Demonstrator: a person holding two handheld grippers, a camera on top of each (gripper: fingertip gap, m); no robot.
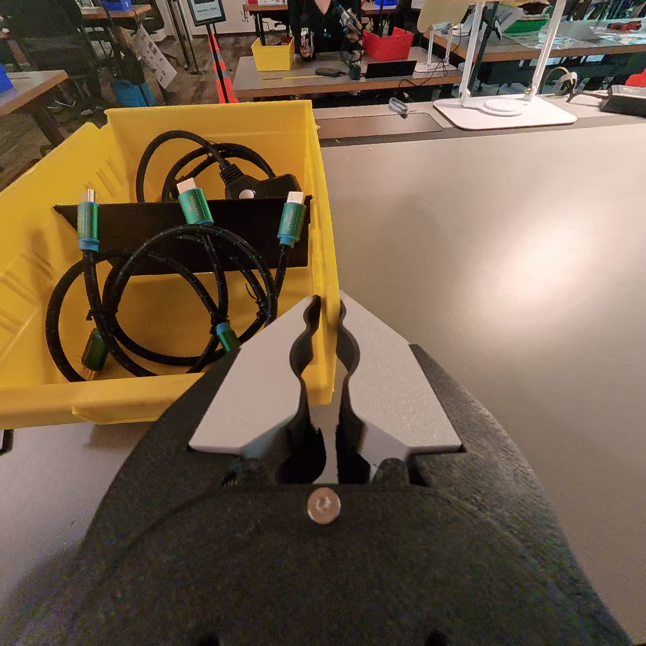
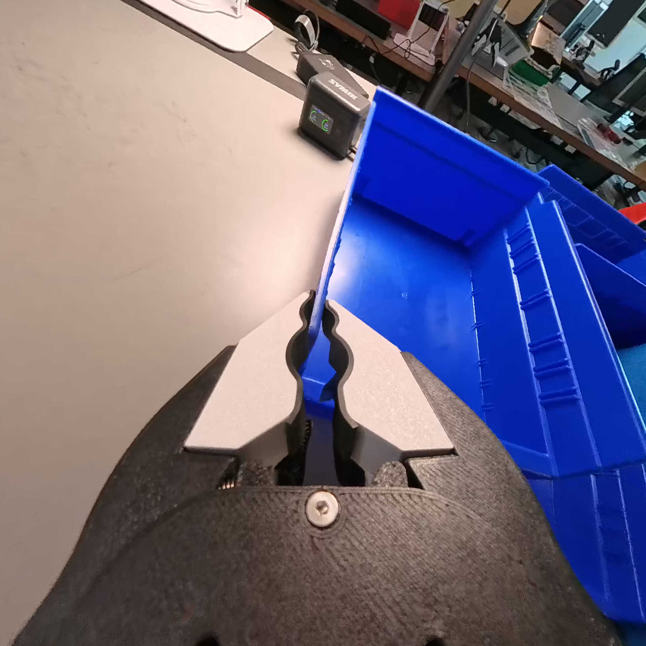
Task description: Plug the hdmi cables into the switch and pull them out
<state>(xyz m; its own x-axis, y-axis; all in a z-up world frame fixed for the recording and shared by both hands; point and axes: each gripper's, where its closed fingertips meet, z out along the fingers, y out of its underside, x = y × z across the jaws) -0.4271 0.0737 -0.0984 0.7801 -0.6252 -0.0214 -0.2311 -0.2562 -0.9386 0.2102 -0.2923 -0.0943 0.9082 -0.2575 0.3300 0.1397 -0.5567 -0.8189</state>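
Writing shows on the green plug sleeves of the cables and on a dark grey box with a small lit screen (image 2: 334, 117) standing on the surface just past the blue bin, and it is left unread here. Left gripper (image 1: 328, 304) is closed on the right wall of a yellow bin (image 1: 216, 119), the rim pinched between its grey fingers (image 1: 265, 370). Inside that bin, 3 green plugs (image 1: 194, 206) lean up against a black divider (image 1: 209, 237), their braided black cables (image 1: 167, 297) coiled in the near compartment; 2 more green plug ends lie low among the coils, partly covered. Behind the divider sits the switch (image 1: 265, 187), a black box with a round button, mostly hidden, with its own black lead looped beyond it. Right gripper (image 2: 318, 300) is closed on the left wall of a blue bin (image 2: 437, 195); the right wrist view shows only bare blue plastic inside it, and its near corner is blocked by the gripper body. A second blue bin (image 2: 608, 244) beside it is cut off at the frame edge. Pale grey surface (image 1: 489, 279) carries both bins and a white stand base (image 1: 503, 112). Beyond are more benches with a yellow tub, a red basket and clutter, and a person, partly in view, at one bench.
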